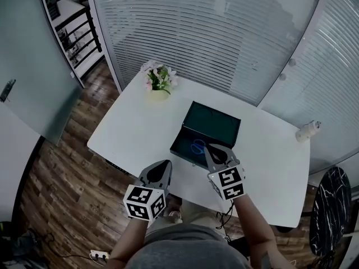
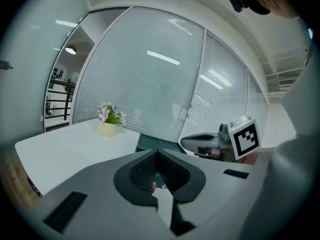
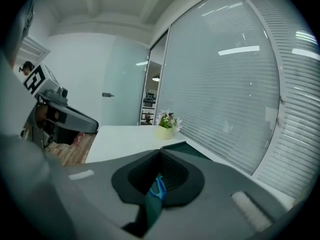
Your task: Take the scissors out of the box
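An open dark green box point(image 1: 208, 129) lies on the white table point(image 1: 129, 133), lid raised toward the far side. Blue-handled scissors point(image 1: 197, 146) rest inside it. My right gripper point(image 1: 212, 149) is shut, its tips over the box's near edge just right of the scissors. In the right gripper view the blue handle point(image 3: 159, 186) shows through the gap behind the closed tips of the right gripper point(image 3: 161, 152), and I see nothing clamped between them. My left gripper point(image 1: 166, 164) is shut and empty, at the table's front edge left of the box; its closed tips point(image 2: 159, 153) point toward the box point(image 2: 155, 143).
A small pot of pink flowers point(image 1: 159, 84) stands at the table's far left corner. A white object point(image 1: 309, 131) sits at the far right edge. Slatted glass walls curve behind the table. A dark round top point(image 1: 334, 206) stands on the wooden floor at right.
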Action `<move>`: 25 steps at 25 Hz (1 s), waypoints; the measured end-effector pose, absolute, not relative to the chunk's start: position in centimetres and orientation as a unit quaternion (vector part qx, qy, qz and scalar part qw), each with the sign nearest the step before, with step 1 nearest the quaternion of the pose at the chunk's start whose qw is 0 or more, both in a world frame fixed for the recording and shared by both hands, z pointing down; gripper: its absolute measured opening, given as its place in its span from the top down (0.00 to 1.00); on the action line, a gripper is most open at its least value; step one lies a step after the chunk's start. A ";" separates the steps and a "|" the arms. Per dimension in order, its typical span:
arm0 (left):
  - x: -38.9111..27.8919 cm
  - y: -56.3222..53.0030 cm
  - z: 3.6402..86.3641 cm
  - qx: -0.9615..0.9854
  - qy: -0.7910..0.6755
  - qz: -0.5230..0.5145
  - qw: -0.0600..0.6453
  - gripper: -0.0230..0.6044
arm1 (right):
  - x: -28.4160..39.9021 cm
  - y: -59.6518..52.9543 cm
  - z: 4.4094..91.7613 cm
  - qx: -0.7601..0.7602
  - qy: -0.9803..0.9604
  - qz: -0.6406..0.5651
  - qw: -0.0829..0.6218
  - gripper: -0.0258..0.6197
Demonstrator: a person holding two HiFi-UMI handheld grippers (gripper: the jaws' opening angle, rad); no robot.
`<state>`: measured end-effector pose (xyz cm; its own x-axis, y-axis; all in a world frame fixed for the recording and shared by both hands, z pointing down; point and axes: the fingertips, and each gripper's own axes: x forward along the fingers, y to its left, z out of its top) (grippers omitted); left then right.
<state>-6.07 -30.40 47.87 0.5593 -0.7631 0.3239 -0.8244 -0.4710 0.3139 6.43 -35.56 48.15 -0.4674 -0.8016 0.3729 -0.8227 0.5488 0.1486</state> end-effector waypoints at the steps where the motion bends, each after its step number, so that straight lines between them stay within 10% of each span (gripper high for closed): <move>1: -6.2 -30.7 47.9 0.853 -0.467 0.069 0.222 0.96 | 6.5 -36.1 48.7 0.469 -0.857 0.027 0.212 0.95; 19: -7.0 -32.9 51.0 0.841 -0.472 0.087 0.251 0.96 | 5.3 -42.0 58.9 0.391 -0.846 0.097 0.349 0.94; 25: -7.0 -33.6 51.6 0.838 -0.475 0.086 0.256 0.96 | 4.8 -42.0 62.3 0.351 -0.840 0.123 0.395 0.79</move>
